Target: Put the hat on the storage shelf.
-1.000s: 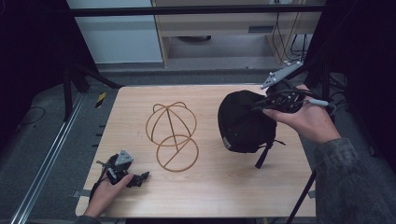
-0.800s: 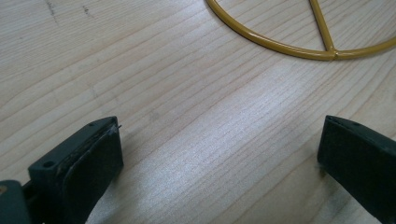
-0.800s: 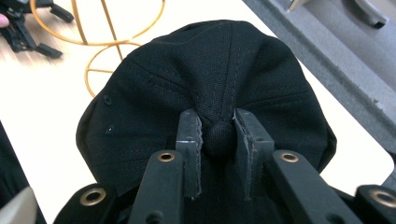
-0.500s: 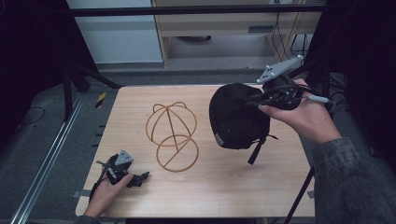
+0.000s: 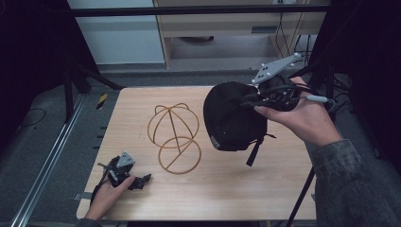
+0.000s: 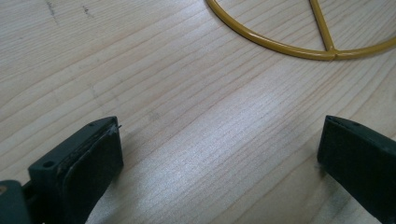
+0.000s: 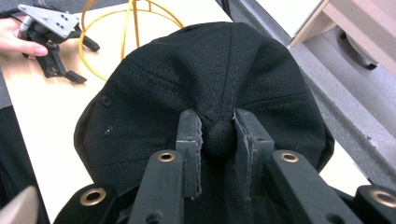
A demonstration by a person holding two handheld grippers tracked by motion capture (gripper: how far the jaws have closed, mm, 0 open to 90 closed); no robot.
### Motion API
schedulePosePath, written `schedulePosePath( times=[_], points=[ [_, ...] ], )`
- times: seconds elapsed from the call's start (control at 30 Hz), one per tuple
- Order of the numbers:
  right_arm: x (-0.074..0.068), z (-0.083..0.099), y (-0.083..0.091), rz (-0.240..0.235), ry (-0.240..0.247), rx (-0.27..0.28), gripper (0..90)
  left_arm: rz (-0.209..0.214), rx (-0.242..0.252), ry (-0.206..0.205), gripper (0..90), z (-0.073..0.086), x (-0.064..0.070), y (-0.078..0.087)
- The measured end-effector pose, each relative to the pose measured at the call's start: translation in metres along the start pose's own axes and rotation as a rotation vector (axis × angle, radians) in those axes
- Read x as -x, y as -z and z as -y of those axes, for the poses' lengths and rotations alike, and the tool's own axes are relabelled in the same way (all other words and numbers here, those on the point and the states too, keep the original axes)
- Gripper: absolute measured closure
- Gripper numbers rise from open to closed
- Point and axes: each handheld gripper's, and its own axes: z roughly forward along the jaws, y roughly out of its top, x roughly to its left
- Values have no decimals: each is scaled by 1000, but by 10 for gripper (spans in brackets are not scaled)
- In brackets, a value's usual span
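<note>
- My right claw [image 7: 218, 140] is clamping the black cap [image 5: 232, 116] by the round button [image 7: 218, 135] at the top of its crown; in the right gripper view both pads are pressing against that button from either side.
- I am holding the cap in the air over the right half of the tabletop [image 5: 227, 189], its crown turned toward my right hand [image 5: 302, 116] and its opening facing left, toward the wire stand [image 5: 174, 137].
- A strap [image 5: 254, 150] is hanging down from the lower edge of the cap, clear of the tabletop.
- The yellow wire stand is standing near the middle of the tabletop, just left of the cap and apart from it; its ring base is lying flat on the wood with the domed hoops rising behind.
- My left claw [image 5: 137, 182] is resting on the tabletop at the near left corner, in my left hand [image 5: 106, 194], well apart from the cap.
- In the left gripper view its jaws are standing wide apart over bare wood, gripping nothing, with part of the stand's ring base [image 6: 299, 44] lying ahead of them.
</note>
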Motion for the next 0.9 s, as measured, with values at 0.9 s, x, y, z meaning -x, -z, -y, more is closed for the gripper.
schedulePosePath(
  times=[0.9],
  points=[
    [-26,-31,-2,-40,78,33,734,-1,0,0,0,0,0,0]
  ],
)
